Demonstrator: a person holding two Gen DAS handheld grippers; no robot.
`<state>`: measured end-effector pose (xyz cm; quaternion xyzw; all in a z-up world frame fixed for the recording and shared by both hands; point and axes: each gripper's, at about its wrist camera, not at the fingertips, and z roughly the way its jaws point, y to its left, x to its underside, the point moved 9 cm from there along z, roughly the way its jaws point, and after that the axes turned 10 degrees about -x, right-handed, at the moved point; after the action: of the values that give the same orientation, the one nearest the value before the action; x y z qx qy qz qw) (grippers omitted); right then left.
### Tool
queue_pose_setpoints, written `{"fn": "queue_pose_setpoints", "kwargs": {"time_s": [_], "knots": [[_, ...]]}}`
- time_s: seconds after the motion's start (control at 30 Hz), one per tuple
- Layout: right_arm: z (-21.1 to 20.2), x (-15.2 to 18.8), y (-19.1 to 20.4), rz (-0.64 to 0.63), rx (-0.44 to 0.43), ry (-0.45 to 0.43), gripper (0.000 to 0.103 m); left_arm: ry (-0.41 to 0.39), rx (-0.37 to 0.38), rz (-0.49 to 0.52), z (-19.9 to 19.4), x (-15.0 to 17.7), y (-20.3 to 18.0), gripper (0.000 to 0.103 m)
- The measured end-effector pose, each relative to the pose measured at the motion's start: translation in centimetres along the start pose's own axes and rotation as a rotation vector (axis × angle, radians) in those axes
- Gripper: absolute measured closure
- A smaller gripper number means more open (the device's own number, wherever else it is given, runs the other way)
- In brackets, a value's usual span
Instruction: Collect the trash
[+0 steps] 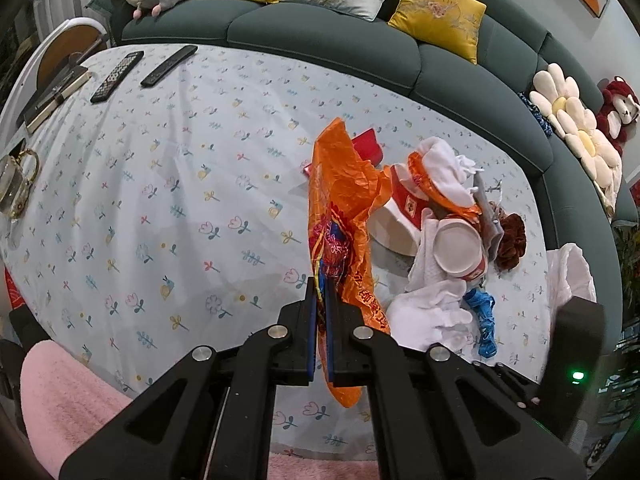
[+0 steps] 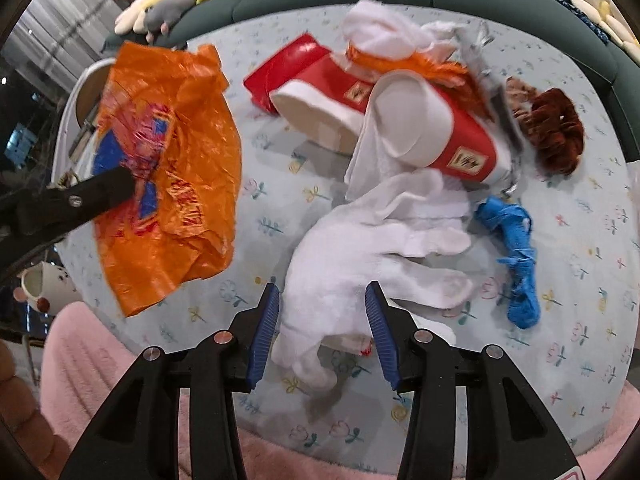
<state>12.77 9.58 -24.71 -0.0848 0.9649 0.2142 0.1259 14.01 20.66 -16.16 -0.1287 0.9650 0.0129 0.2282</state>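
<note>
Left claw [image 1: 321, 312] pinches the orange bag [image 1: 340, 216]; right claw [image 2: 322, 320], half-open, straddles the white glove [image 2: 360, 256] — lower squarely before closing.

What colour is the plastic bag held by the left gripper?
Orange plastic bag with red and blue print; right wrist view.

both wrist views look steeply down, sharing the trash pile [image 1: 448, 240].

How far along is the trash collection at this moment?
Early. Done: the left gripper is shut on the orange bag, which hangs above the table. In hand: the right gripper is open around the white glove. Left: two red paper cups, blue scrap and white tissue lie on the tablecloth.
</note>
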Motion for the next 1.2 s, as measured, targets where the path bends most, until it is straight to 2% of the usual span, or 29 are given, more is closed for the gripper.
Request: {"fn": "queue_pose_setpoints", "kwargs": {"time_s": [0.03, 0.07, 0.1, 0.2, 0.3, 0.43, 0.57, 0.73, 0.87, 1.03, 1.2], "knots": [[0.4, 0.1, -0.1, -0.003, 0.003, 0.010, 0.068, 0.002, 0.000, 0.000, 0.1, 0.1, 0.0, 0.100], [0.5, 0.2, 0.0, -0.005, 0.001, 0.016, 0.084, 0.004, 0.000, 0.001, 0.1, 0.1, 0.0, 0.100], [0.7, 0.3, 0.0, -0.008, -0.001, 0.022, 0.093, 0.005, 0.001, 0.003, 0.2, 0.2, 0.0, 0.100], [0.1, 0.4, 0.0, -0.019, 0.002, 0.004, 0.096, 0.002, 0.006, 0.006, 0.0, 0.2, -0.3, 0.100], [-2.1, -0.2, 0.5, -0.030, -0.006, -0.052, 0.096, -0.010, 0.017, 0.013, -0.6, -0.1, -1.0, 0.100], [-6.0, -1.5, 0.7, -0.031, -0.027, -0.152, 0.096, -0.047, 0.035, 0.038, -2.3, -0.7, -2.8, 0.100], [-11.2, -2.9, -0.8, -0.005, -0.043, -0.269, 0.096, -0.089, 0.059, 0.075, -4.3, -1.4, -5.3, 0.100], [-17.6, -4.4, -4.9, 0.040, -0.008, -0.378, 0.096, -0.136, 0.118, 0.143, -7.0, -2.1, -10.6, 0.100], [-22.7, -4.4, -10.4, 0.093, 0.057, -0.453, 0.096, -0.150, 0.180, 0.208, -8.5, -1.9, -15.8, 0.100], [-27.7, -3.1, -17.4, 0.178, 0.149, -0.520, 0.096, -0.134, 0.301, 0.298, -10.2, -0.6, -24.3, 0.100], [-31.0, -0.9, -24.2, 0.248, 0.221, -0.549, 0.096, -0.162, 0.368, 0.411, -12.1, 0.8, -32.1, 0.100]]}}
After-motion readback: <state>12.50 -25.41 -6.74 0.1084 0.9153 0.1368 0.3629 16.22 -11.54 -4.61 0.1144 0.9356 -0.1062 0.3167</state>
